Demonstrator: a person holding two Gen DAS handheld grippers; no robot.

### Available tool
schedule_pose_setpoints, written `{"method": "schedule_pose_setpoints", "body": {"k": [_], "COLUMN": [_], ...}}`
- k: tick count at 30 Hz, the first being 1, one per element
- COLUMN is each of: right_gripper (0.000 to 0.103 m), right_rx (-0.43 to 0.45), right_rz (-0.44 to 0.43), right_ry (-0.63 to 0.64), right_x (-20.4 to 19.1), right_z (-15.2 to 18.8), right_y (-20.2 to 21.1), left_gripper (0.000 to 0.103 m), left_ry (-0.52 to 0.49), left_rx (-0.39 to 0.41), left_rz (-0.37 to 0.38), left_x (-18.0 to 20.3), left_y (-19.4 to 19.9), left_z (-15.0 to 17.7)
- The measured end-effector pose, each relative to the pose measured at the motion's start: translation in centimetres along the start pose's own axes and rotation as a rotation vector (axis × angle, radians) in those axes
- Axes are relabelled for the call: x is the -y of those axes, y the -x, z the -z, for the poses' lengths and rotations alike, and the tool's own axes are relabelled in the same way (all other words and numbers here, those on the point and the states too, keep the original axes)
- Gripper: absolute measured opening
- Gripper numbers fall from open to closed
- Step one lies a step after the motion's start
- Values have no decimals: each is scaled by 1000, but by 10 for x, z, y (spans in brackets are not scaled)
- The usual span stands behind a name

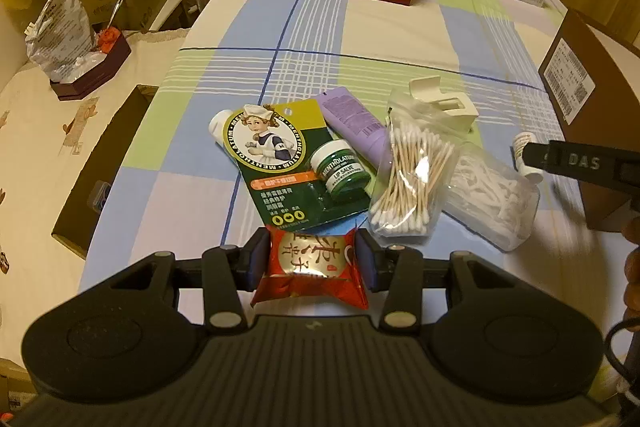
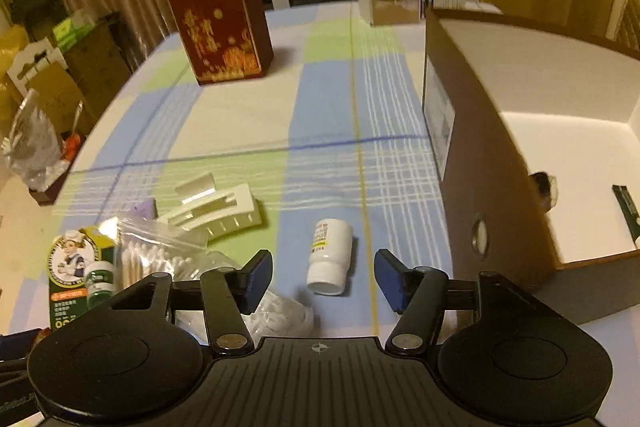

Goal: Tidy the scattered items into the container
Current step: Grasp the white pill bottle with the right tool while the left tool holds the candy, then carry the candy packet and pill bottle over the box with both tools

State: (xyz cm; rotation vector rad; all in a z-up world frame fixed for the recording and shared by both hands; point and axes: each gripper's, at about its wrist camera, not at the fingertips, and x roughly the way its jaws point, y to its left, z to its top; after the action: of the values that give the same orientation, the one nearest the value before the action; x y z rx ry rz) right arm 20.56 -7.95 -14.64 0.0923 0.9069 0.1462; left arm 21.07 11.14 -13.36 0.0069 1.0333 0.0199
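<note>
Left wrist view: bottom centre, the left hand-held gripper clamps a red sachet. Right wrist view: the right hand-held gripper, jaws apart, straddles a white bottle lying lengthwise toward it; brown box at right.

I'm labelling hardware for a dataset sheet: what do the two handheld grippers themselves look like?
Both are matte black plastic. The left gripper and right gripper each have a ribbed centre plate, two rounded lobes with circular recesses, and linkage arms with silver rivets. Their fingers carry dark blue pads. The right gripper's plate bears a small crosshair mark; seen from the left camera, its side reads "DAS". Black cables run at the frame edges.
</note>
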Motion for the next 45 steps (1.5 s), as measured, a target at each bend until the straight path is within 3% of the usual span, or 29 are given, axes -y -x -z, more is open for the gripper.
{"method": "schedule_pose_setpoints", "body": {"k": [3,4,6,9,10,11,18,29,38,45], "right_gripper": [63,55,49,49,35,30,29,29,29,29], "right_rx": [-10,-12,-30,-51,-65,-77,-58,16,126,197], "right_rz": [16,17,25,46,50,53,57,-37,-129,-152], "right_ry": [33,42,61,67,68,75,122,113,107,58], "right_x": [-5,-5,-7,-4,-3,-2,-4,-3,17,39], "right_z": [-1,-2,-2,-2,-2,-1,-2,-16,-29,-42], "right_y": [-11,-14,-22,-31,-34,-37,-30,6,55,82], "left_gripper": [41,41,41,41,41,41,41,40,40,40], "left_ry": [7,7,3,1,0,-1,-5,-2,38,-8], "left_rx": [-8,-7,-7,-12,-13,-13,-7,20,107,168], "left_rz": [1,1,-4,-1,0,0,-1,8,58,116], "left_x": [-2,-2,-1,-2,-2,-2,-1,-5,-18,10], "left_y": [-4,-4,-6,-7,-8,-8,-5,10,46,63], "left_z": [-2,-2,-3,-3,-3,-3,-2,-1,1,-18]}}
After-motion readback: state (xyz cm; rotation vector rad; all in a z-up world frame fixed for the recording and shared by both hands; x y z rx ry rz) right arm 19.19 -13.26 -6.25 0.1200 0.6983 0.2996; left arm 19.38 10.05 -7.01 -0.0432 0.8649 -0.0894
